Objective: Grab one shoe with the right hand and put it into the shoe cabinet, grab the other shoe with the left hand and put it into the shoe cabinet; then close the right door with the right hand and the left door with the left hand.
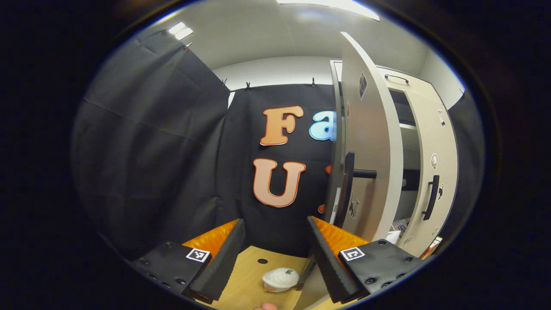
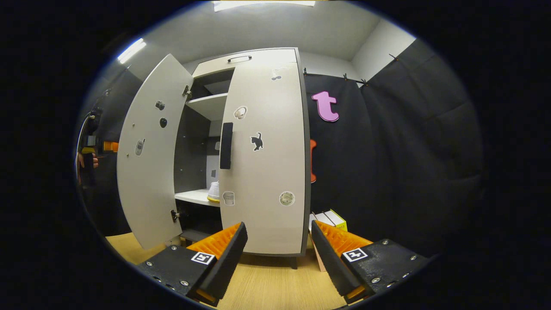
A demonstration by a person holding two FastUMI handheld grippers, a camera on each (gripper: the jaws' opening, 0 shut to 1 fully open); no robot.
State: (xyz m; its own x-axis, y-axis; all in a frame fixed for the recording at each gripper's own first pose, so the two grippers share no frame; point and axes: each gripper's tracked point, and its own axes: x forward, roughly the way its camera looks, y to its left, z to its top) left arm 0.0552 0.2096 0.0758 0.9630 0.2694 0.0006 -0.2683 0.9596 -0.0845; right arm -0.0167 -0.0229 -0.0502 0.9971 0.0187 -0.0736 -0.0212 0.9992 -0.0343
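1. Looking along the left gripper view: left gripper (image 1: 275,254) has its jaws spread wide with nothing between them, held above the wooden floor (image 1: 245,275). A white shoe (image 1: 280,278) lies on the floor just below the gap between the fingers, nearer the right-hand finger. The shoe cabinet (image 1: 413,142) stands to the right of frame. Its left door (image 1: 370,142) is swung open toward the camera, seen nearly edge-on, its dark handle (image 1: 349,185) just above the right-hand finger. The right door (image 1: 434,172) sits farther off, with its own dark handle (image 1: 431,197). Something small sits at the cabinet's foot; too blurred to tell what.

2. Right gripper view: right gripper (image 2: 277,254) also has jaws apart, empty, above the floor and facing the cabinet front. Right door looks shut or nearly so; left door stands wide open. Through the gap, a white shoe with a yellow sole (image 2: 214,192) sits on the middle shelf (image 2: 196,197), partly hidden behind the right door's edge. Small boxes (image 2: 329,220) on the floor beside the cabinet's right side. At far left, beyond the open door, a hand (image 2: 82,161) holds the other gripper.
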